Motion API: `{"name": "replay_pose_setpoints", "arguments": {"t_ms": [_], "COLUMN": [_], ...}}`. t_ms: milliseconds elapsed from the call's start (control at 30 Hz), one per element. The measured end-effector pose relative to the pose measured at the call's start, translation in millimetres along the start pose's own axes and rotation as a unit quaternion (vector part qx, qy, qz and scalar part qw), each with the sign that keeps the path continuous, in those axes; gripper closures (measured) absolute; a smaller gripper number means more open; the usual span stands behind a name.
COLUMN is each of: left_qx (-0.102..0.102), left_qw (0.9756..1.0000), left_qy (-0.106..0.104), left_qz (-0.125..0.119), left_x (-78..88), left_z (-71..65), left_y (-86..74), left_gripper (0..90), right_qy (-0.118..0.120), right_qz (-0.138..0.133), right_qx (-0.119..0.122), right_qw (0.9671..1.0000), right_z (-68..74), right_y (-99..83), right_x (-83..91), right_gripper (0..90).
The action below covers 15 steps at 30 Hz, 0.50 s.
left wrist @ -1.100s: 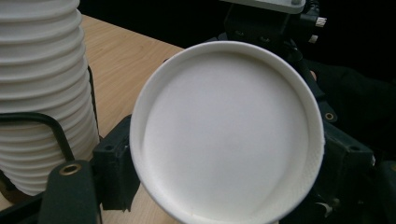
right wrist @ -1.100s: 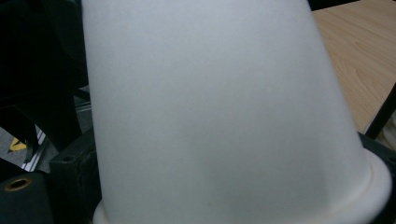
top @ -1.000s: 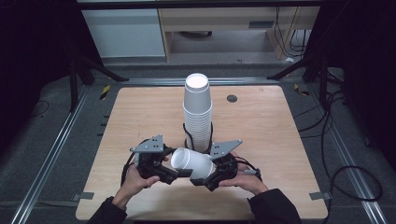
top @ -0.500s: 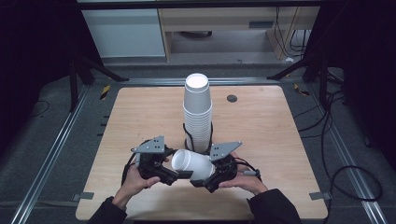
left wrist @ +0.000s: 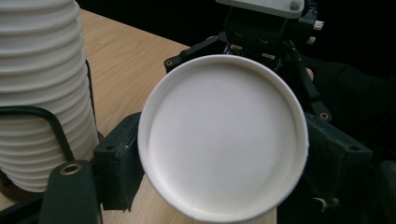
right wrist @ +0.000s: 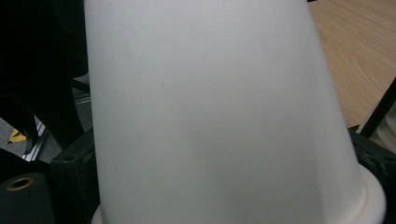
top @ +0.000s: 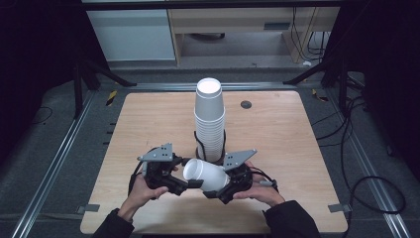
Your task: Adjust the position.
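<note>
a white paper cup (top: 205, 174) lies on its side between the two tongs. the left tongs (top: 184, 184) are closed almost fully, jaws at the cup's base end. the right tongs (top: 218, 191) clamp the cup near its rim. just beyond both stands a tall stack of cups (top: 209, 119) on the table (top: 277, 134).

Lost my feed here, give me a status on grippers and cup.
Left gripper shut, at the loose cup's base end. Right gripper around the cup's wide end; grip unclear. Cup lies sideways between both. Cup stack stands just behind, close.
</note>
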<state>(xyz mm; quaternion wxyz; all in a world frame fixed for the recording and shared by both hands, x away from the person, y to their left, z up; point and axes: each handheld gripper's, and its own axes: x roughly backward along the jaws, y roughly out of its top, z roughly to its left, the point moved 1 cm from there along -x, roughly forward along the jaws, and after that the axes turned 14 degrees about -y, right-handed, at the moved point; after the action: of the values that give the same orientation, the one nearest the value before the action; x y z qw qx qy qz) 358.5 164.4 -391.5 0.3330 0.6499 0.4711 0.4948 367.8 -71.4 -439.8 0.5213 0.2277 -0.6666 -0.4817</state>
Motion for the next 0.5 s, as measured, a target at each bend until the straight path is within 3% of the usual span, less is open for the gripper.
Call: {"name": "replay_pose_setpoints", "arguments": {"t_ms": [267,400,500], "left_qx": [-0.005,-0.002,0.01], "left_qw": [0.9999,0.999,0.9976], "left_qy": [0.006,0.016,0.009], "left_qz": [0.012,0.041,0.067], "left_x": [11.8,11.9,8.8], "left_z": [-1.1,0.7,3.0], "left_y": [1.2,-0.2,-2.7], "left_gripper": [20.5,18.5,16.5], "right_qy": [-0.017,-0.028,-0.031], "right_qz": [0.011,0.022,0.031], "right_qx": [0.007,0.019,0.027], "right_qw": [0.9998,0.9992,0.9987], "right_z": [-5.9,-8.5,-10.0], "right_y": [-2.1,-2.8,-3.9], "right_x": [4.6,7.1,8.0], "right_gripper": [8.4,8.3,8.3]}}
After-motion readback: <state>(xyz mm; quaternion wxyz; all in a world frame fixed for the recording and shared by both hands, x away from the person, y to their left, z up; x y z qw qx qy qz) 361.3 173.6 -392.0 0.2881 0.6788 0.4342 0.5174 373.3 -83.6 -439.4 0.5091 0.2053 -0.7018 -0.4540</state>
